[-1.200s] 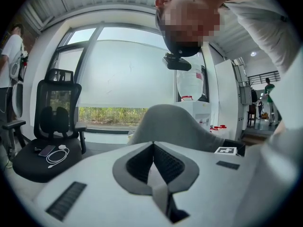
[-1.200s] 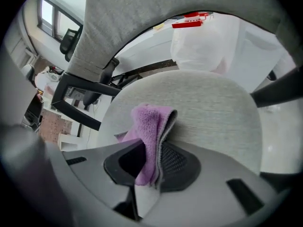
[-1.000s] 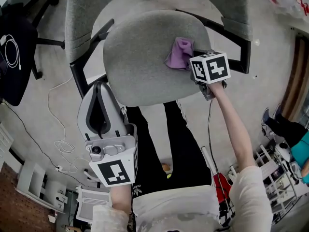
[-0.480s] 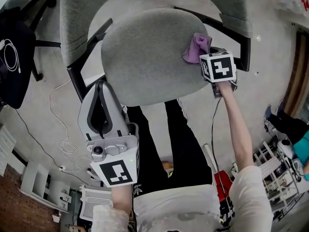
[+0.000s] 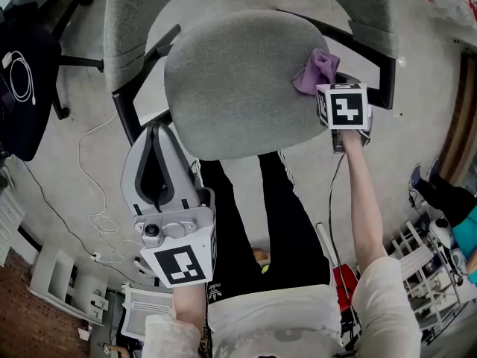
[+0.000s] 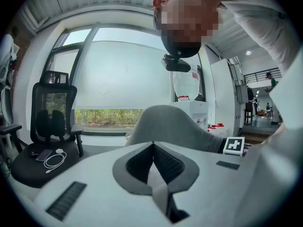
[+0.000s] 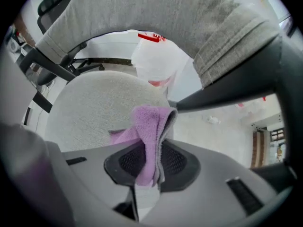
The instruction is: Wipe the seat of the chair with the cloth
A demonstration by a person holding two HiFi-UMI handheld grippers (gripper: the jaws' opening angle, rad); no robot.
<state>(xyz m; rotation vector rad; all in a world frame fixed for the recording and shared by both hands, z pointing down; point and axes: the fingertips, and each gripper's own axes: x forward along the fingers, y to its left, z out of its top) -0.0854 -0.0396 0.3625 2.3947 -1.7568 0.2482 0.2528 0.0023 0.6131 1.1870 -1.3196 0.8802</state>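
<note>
The grey fabric chair seat (image 5: 231, 84) fills the upper middle of the head view, and the right gripper view shows the same seat (image 7: 90, 112). A purple cloth (image 5: 316, 71) lies on the seat's right edge, pinched in my right gripper (image 5: 328, 88). In the right gripper view the cloth (image 7: 150, 136) hangs folded between the shut jaws. My left gripper (image 5: 155, 171) is held below the seat's front edge, tilted up, jaws shut with nothing in them; in its own view the left gripper (image 6: 152, 167) points toward the window.
The chair's black armrests (image 5: 369, 66) flank the seat, with the grey backrest (image 5: 134, 21) behind. A second black office chair (image 5: 26, 88) holding a white cable stands at left. A white cord (image 5: 93, 192) trails over the floor. The person's legs (image 5: 261, 215) are under the seat's front.
My right gripper has dragged the cloth rightward across the seat, from its middle-right to the right edge by the armrest. The left gripper has stayed put.
</note>
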